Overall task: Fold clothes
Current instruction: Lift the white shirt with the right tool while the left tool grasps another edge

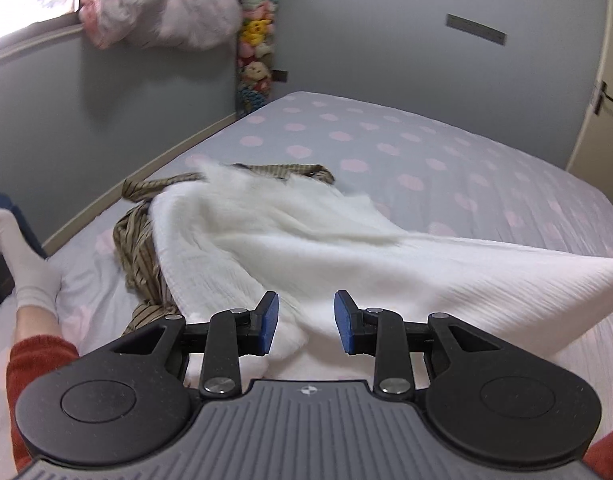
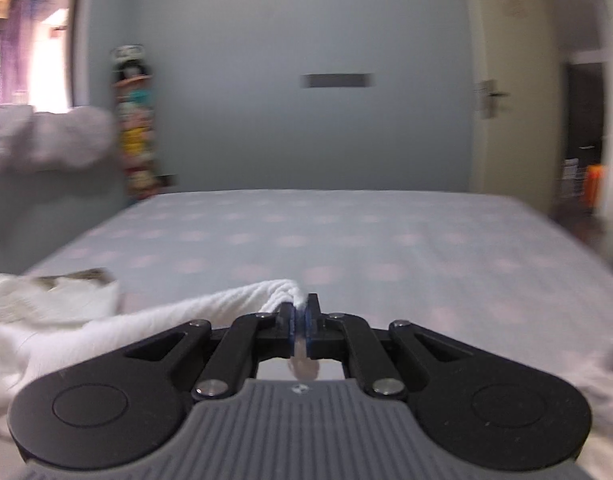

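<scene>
both views are taken low over the bed, faced toward the grey wall; the bed, white garment and wall are shared.

tongs: black arms, blue pads, silver screws | sleeve: rust-red | sock: white

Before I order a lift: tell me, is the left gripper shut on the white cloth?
No. The left gripper is open, its blue pads apart, with the white cloth lying loose between and ahead of them.
</scene>
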The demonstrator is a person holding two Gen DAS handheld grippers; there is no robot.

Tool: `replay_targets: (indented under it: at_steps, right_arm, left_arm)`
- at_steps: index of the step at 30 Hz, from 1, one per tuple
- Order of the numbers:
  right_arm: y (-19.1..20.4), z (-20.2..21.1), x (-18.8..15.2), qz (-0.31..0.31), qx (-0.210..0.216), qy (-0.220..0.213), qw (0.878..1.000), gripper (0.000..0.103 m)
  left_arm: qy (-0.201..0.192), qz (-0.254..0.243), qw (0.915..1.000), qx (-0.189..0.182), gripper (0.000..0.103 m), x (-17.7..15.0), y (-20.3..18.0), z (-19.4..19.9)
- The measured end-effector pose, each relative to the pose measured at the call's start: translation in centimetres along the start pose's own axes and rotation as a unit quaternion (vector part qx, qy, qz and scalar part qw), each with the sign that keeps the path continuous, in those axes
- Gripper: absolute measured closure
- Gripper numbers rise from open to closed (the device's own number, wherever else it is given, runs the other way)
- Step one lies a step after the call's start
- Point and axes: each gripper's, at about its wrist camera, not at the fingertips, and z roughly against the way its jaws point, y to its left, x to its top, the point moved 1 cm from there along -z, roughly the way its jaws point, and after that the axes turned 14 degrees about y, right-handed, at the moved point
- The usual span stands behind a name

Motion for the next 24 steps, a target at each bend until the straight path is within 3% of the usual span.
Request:
replay_targets:
  at_steps: [3, 7, 10, 13, 15, 20, 24]
  right_arm:
    - [-5.3, 0.6, -0.9, -0.035, -0.047, 0.018, 0.998, 0.098]
    - [-8.7, 0.4, -2.7, -0.052, -0.054, 0.071, 0.995, 0.097]
    - [-7.9, -0.1, -4.1, -0.033, -0.037, 0.104, 0.993, 0.093]
    - [-7.2, -0.6, -5.4, -0.014, -0.021, 0.137, 0.99, 0.084]
    - [-6.2, -1.0, -5.4, 0.005, -0.013, 0.144, 0.989, 0.067]
    - [-1.6, -2.8, -4.5, 0.069, 0.036, 0.157, 0.985, 0.067]
    - [4.0, -6.3, -3.2, 0.126, 0.081, 0.17, 0.974, 0.067]
  left_arm:
    - [0.006, -0.018, 0.9998, 0.0, 0.074, 0.1, -0.9, -0.6]
    - [0.025, -0.044, 0.9987, 0.007, 0.072, 0.4, -2.4, -2.7]
    - [0.039, -0.049, 0.9979, 0.014, 0.056, 0.6, -2.6, -4.5]
    - [0.055, -0.047, 0.997, 0.028, 0.056, 0.6, -1.6, -6.2]
    - [0.062, -0.039, 0.9965, 0.04, 0.056, 0.9, -0.4, -7.3]
    - [0.068, -0.021, 0.9958, 0.057, 0.056, 2.4, 2.5, -10.1]
    - [0.063, -0.004, 0.9964, 0.055, 0.056, 4.3, 4.6, -12.2]
